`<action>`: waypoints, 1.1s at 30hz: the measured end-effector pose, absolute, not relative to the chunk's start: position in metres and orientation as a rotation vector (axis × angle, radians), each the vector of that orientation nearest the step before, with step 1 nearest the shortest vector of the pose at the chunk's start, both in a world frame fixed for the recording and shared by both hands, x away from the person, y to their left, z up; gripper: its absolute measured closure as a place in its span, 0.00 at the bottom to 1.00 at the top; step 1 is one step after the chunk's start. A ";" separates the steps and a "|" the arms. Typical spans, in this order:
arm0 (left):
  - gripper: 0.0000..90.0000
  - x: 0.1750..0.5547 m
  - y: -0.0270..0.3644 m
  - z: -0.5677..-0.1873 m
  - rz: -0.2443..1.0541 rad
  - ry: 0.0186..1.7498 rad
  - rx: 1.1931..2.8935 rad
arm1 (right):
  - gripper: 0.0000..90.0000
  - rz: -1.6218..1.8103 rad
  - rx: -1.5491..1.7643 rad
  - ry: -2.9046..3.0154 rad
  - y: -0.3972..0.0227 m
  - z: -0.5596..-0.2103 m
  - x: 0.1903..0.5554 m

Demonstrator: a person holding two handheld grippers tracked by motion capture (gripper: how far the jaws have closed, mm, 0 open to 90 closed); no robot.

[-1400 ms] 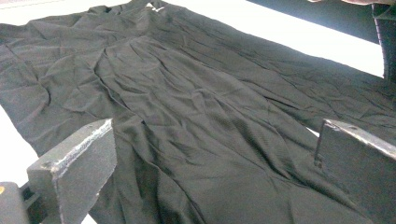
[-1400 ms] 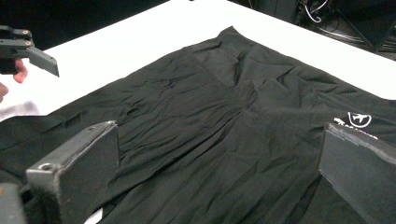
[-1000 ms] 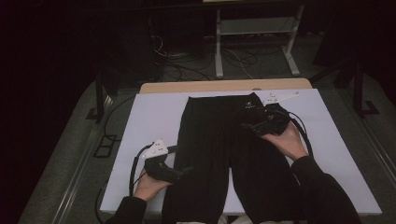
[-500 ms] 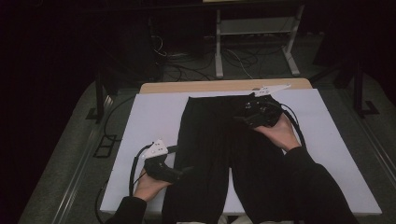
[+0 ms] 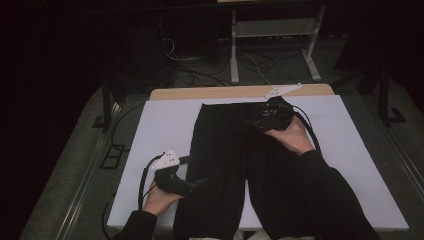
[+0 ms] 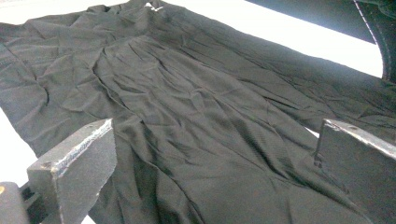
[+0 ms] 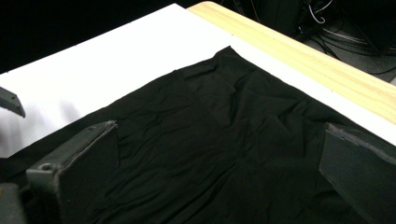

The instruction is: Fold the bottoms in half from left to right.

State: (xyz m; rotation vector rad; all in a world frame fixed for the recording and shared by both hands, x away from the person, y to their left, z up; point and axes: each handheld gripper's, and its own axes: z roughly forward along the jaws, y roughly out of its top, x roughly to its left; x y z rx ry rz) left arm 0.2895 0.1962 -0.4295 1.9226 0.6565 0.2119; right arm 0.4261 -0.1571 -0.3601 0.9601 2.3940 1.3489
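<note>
Black trousers (image 5: 235,160) lie flat on the white-covered table (image 5: 165,125), waistband at the far end and legs toward the person. My left gripper (image 5: 200,182) rests at the outer edge of the left leg, jaws open and wide apart over the wrinkled cloth (image 6: 196,116). My right gripper (image 5: 252,121) hovers over the waistband area near the far edge. It is open too, with the black fabric (image 7: 210,154) spread between its jaws and nothing pinched.
A wooden table edge (image 5: 210,93) shows beyond the white cover. Behind it stand a metal frame (image 5: 272,35) and floor cables (image 5: 200,70). Bare white surface (image 7: 116,60) lies on both sides of the trousers. The person's dark sleeve (image 5: 330,200) crosses the right leg.
My right gripper has shifted a little farther away and leftward over the waistband. The left gripper and the trousers have stayed where they were.
</note>
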 end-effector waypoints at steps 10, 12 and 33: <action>0.00 0.289 0.196 -0.429 0.210 0.655 1.922 | 0.00 1.335 0.952 2.400 -0.149 -0.355 0.437; 0.00 0.289 0.196 -0.429 0.210 0.654 1.922 | 0.00 1.327 0.949 2.402 -0.146 -0.353 0.442; 0.00 0.289 0.197 -0.429 0.201 0.656 1.918 | 0.00 1.311 0.923 2.423 -0.112 -0.348 0.472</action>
